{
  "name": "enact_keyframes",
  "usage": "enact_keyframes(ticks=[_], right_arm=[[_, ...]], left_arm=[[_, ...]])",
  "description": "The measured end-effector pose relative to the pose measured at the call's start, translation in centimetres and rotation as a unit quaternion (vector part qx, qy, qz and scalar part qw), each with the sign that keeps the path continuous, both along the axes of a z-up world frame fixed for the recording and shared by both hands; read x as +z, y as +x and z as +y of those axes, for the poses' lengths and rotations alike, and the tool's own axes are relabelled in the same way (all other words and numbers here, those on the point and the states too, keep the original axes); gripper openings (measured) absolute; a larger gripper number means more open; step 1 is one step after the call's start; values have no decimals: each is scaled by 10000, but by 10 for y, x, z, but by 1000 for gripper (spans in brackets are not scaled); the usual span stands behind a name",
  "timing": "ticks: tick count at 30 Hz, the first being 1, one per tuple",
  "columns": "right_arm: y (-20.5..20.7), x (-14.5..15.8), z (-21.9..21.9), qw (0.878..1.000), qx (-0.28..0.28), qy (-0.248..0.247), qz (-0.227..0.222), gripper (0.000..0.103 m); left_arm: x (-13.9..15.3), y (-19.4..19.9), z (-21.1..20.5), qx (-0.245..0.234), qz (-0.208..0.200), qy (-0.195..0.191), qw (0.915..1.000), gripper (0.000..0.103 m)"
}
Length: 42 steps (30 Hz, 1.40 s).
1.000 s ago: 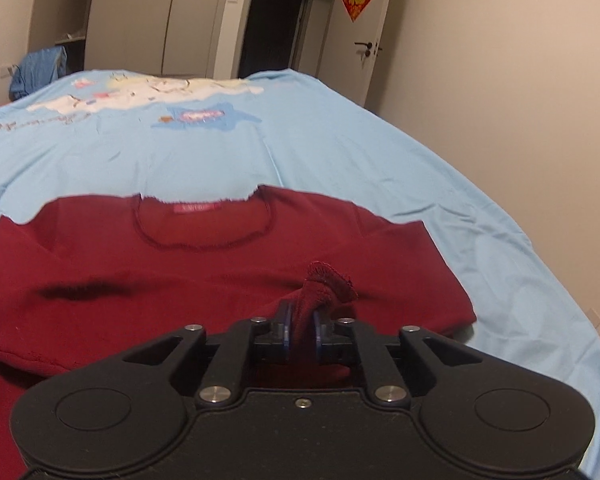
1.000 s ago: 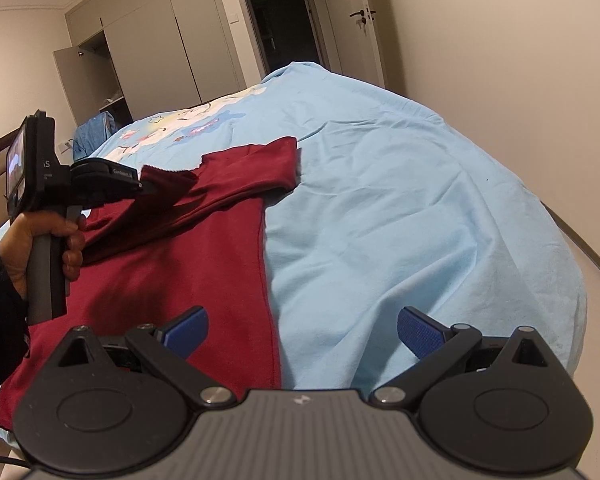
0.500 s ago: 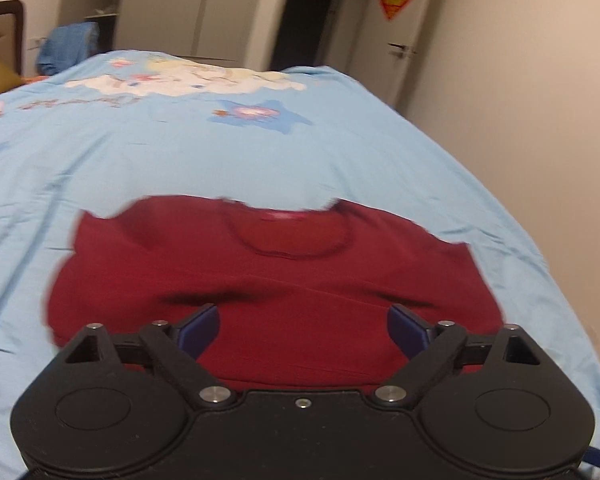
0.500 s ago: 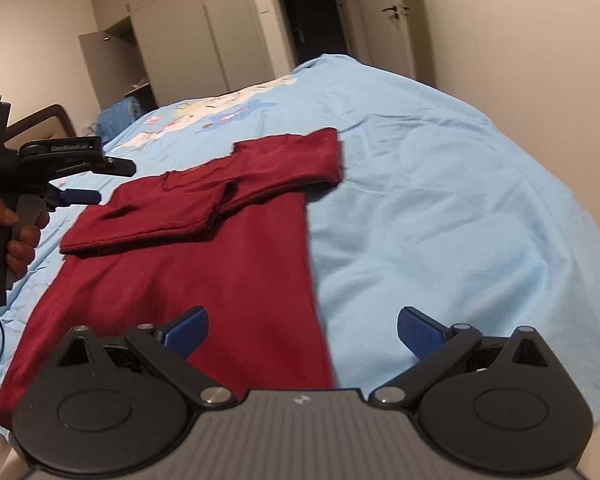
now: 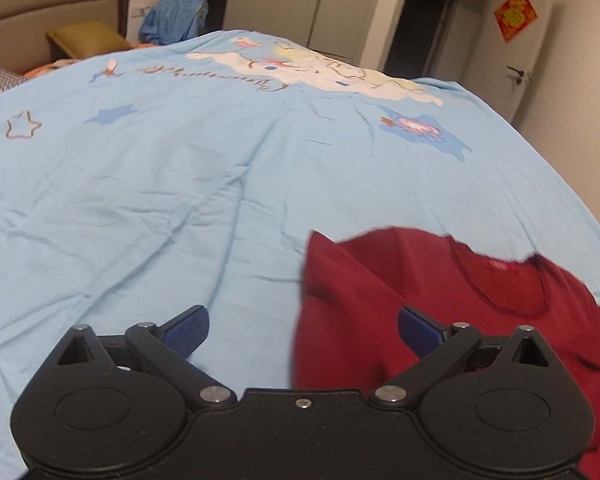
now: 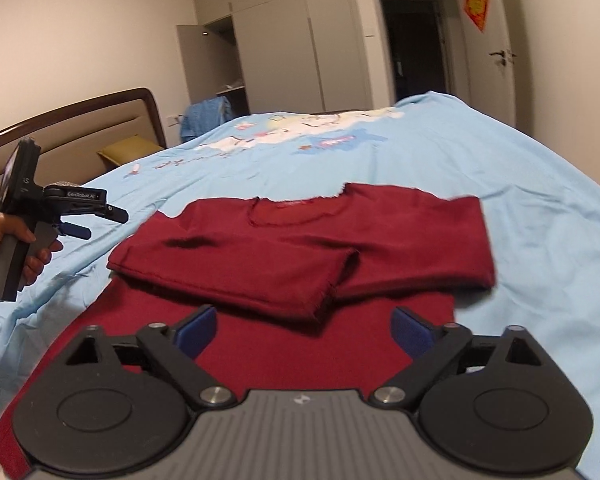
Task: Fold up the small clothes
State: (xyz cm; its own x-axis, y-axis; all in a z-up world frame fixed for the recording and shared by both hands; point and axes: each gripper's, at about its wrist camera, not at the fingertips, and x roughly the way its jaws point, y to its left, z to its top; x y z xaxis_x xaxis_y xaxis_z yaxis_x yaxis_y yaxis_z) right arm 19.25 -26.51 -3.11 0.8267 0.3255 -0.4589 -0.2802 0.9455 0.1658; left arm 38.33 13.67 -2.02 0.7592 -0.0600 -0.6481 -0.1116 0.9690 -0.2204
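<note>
A dark red long-sleeved top (image 6: 300, 256) lies flat on the light blue bedspread (image 6: 500, 168), both sleeves folded across its chest. In the left wrist view the top (image 5: 400, 280) fills the lower right. My left gripper (image 5: 302, 326) is open and empty, above the bedspread at the top's left edge. It also shows in the right wrist view (image 6: 100, 220), held in a hand to the left of the top. My right gripper (image 6: 302, 328) is open and empty, over the top's lower part.
The bedspread (image 5: 180, 160) has a cartoon print (image 5: 320, 68) near the far end. A headboard (image 6: 80, 128) and a yellow pillow (image 5: 84, 38) are at the left. Wardrobes, a dark doorway (image 6: 416, 44) and a door stand beyond the bed.
My left gripper let go of the sleeve cuff, opened, and swung away to the left of the top. The right gripper moved left over the top's lower part.
</note>
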Motion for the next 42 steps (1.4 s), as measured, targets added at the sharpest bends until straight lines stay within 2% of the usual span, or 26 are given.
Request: enact_keyframes(ticks=[2,4,7,10,15,16,18,19,20,23,25,27,29,30,31,33,35,36,38,42], right_arm=[[17,-1,8,9999,85,-26,-52,75],[32,-1,15,9999,146,-7,-82,56],[50,-3,24,9996,249,29,-114,43],[63,-7,29,9994,339,60,-61,38],[74,-19,33,9990,400,73,185,36],[75,-22,33,9989,393,66,239,36],[76,-27,33,9987,359,26,359,37],[76,-30,33,9986,352,21,403,37],[75,-33,32,9985,342,35,428,37],[74,-37,30,9983,332,75,467,38],[74,-38,30,9983,338,63,472,38],[74,-40,30,9982,345,44,481,38],[73,-41,30,9982,347,30,494,38],[73,-42,30,9981,343,27,507,38],[73,-42,30,9981,340,25,515,38],[74,-42,31,9981,337,22,520,38],[74,-42,30,9981,336,24,519,38],[75,-42,31,9981,332,30,516,39],[76,-43,31,9982,324,35,508,39],[75,-43,32,9983,304,55,488,42]], left_arm=[[-6,16,14,91,59,-223,9997,92],[-11,29,21,104,61,-431,9990,87],[-19,46,26,39,115,-607,9981,82],[-29,62,25,-24,267,-719,9971,76],[-39,82,18,-150,404,-896,9950,75],[-38,84,14,-224,377,-871,9952,71],[-36,88,8,-425,386,-823,9950,48],[-35,90,4,-500,418,-811,9946,29],[-33,91,0,-528,428,-730,9950,22],[-22,86,-16,-556,107,-147,9983,16],[-15,81,-33,-573,-120,576,9966,14],[-13,78,-55,-695,-213,1465,9865,13],[-17,80,-64,-747,-81,1749,9817,14],[-18,82,-62,-699,13,1683,9833,16],[-18,82,-56,-610,77,1520,9865,22],[-15,79,-40,-410,98,1023,9939,30],[-11,73,-24,-272,42,642,9976,45],[-9,69,-17,-226,1,547,9982,48],[-5,57,-6,-180,-65,434,9989,61],[-5,21,11,-318,-186,420,9984,72]])
